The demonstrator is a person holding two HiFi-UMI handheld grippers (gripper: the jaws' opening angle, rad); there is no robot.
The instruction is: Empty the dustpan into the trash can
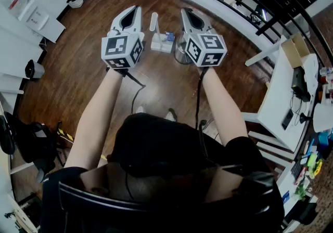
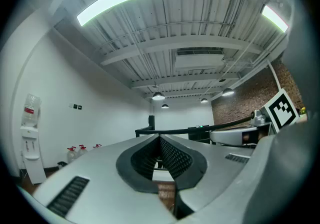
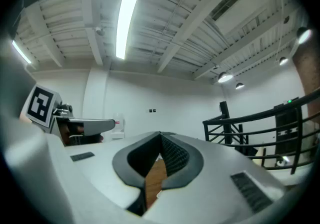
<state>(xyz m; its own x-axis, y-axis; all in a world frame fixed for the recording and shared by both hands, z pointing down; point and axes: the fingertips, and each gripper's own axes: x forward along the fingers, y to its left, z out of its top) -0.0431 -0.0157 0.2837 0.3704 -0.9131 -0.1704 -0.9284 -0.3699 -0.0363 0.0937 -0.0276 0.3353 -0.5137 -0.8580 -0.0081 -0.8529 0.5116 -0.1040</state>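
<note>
The left hand-held gripper (image 1: 136, 12) and right hand-held gripper (image 1: 186, 14) are closed, empty. A white dustpan (image 1: 161, 43) sits on the floor (image 1: 78, 70).

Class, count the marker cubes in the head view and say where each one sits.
2. One cube sits on the left gripper, at the picture's left; the other on the right gripper, at its right. No others seem hidden.
</note>
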